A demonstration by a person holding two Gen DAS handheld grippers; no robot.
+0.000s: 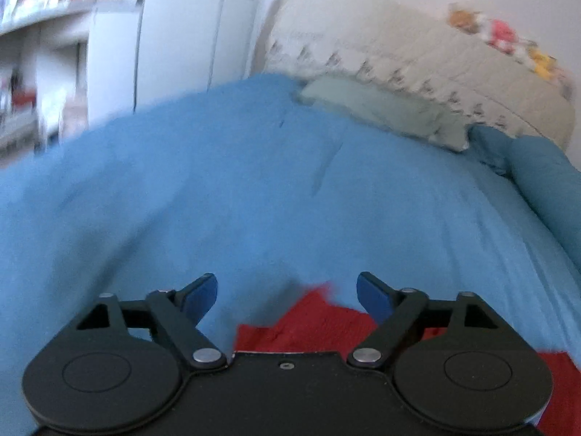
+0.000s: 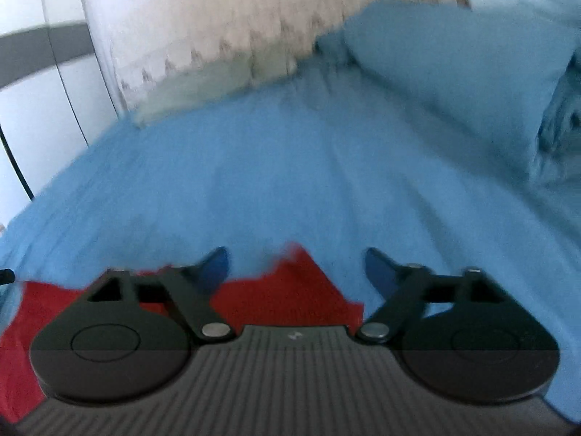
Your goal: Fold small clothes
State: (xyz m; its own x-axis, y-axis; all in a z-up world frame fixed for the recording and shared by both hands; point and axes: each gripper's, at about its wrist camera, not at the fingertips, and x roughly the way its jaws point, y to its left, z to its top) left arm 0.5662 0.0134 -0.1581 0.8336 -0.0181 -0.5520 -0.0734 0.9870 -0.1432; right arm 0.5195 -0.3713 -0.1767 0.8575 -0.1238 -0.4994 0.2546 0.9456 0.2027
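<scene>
A red garment lies flat on the blue bedsheet, mostly hidden under my left gripper's body. My left gripper is open and empty, its blue-padded fingers spread above the garment's far edge. In the right wrist view the same red garment lies on the blue sheet, reaching from the lower left to between the fingers. My right gripper is open and empty, held just above the garment's pointed far edge. Both views are blurred.
A pale green pillow lies against the cream headboard at the far side. A blue pillow sits at the right. White wardrobe doors and shelves stand beyond the bed's left edge.
</scene>
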